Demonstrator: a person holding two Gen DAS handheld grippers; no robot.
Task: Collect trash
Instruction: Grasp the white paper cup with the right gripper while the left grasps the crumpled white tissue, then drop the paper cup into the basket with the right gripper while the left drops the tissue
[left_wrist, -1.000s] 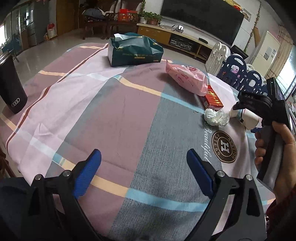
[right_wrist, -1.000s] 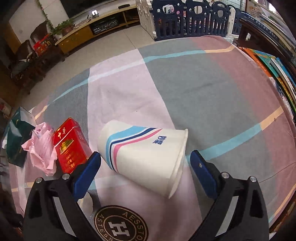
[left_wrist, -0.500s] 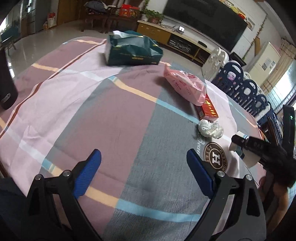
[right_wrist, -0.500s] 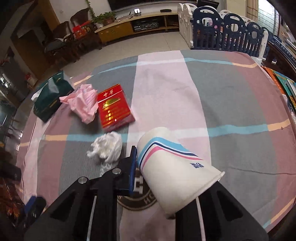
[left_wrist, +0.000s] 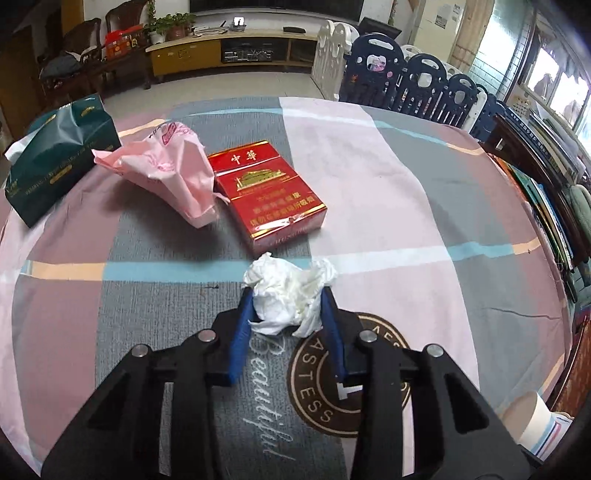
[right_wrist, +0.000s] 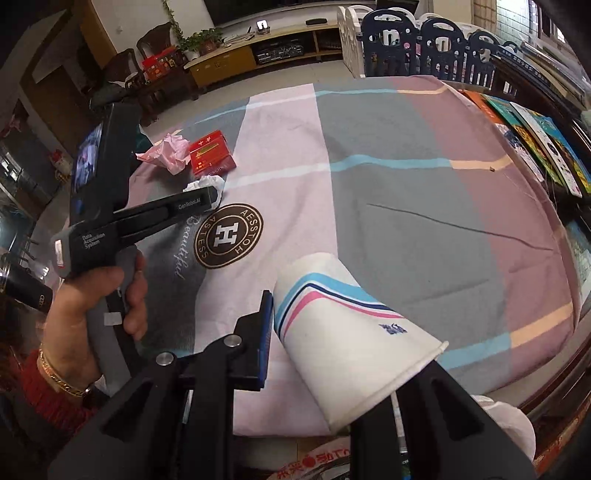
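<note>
A crumpled white tissue (left_wrist: 284, 284) lies on the patchwork tablecloth (left_wrist: 388, 177), just in front of a red cigarette pack (left_wrist: 269, 192). My left gripper (left_wrist: 286, 295) is closing, and its blue pads (left_wrist: 242, 325) press the tissue from both sides. From the right wrist view the same left gripper (right_wrist: 207, 199) reaches the tissue (right_wrist: 210, 182). My right gripper (right_wrist: 325, 325) is shut on a white paper cup (right_wrist: 343, 332) with blue and pink stripes. It holds the cup tilted above the table's near edge. That cup (left_wrist: 535, 417) also shows at the lower right.
A crumpled pink plastic bag (left_wrist: 173, 173) and a dark green tissue pack (left_wrist: 55, 155) lie left of the red pack. Books (right_wrist: 535, 147) line the table's right side. A black tumbler (right_wrist: 26, 291) stands far left. A bag with red lettering (right_wrist: 325, 458) sits below the table edge.
My left gripper swung right to the tissue and closed around it. My right gripper closed on the cup, lifted it off the cloth and drew it back to the near edge.
</note>
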